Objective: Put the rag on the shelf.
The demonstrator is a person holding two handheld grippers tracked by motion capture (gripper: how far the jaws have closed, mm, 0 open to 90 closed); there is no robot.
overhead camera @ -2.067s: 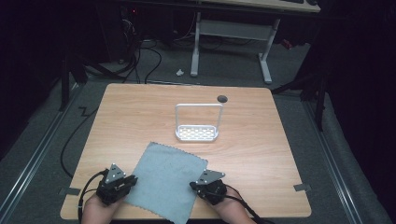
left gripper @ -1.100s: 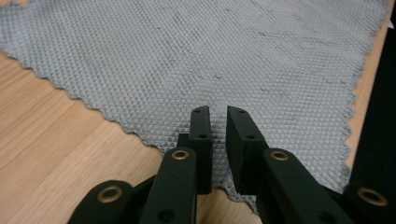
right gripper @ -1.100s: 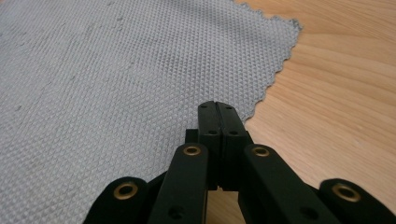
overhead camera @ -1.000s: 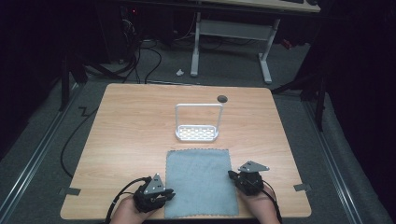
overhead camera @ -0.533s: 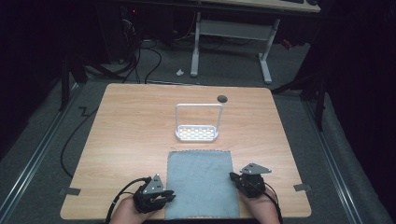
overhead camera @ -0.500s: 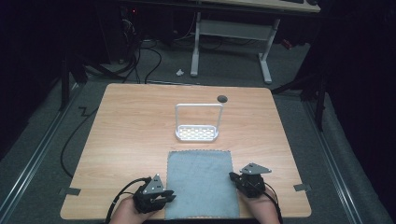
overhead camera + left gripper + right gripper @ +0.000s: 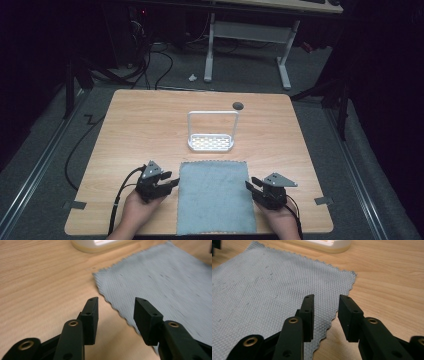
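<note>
A grey-blue cloth [image 7: 214, 197] lies flat and square on the wooden table [image 7: 140, 130], near its front edge. My left gripper [image 7: 172, 182] sits at the cloth's left edge, open, with its jaws pointing at the cloth. In the left gripper view the jaws [image 7: 116, 307] stand apart over bare wood, just short of the cloth's zigzag hem [image 7: 162, 277]. My right gripper [image 7: 248, 186] is at the cloth's right edge, also open. In the right gripper view the gripper [image 7: 325, 305] hovers over the hem of the cloth [image 7: 267, 287] and holds nothing.
A white rack [image 7: 212, 132] with a perforated base and a tall wire handle stands just beyond the cloth's far edge. A small dark round spot [image 7: 238, 105] marks the table behind it. Cables and desk legs are on the floor beyond the table.
The cloth went from lying skewed to lying square. Both grippers moved outward to its side edges. In the last half second the left gripper moved forward along the left edge.
</note>
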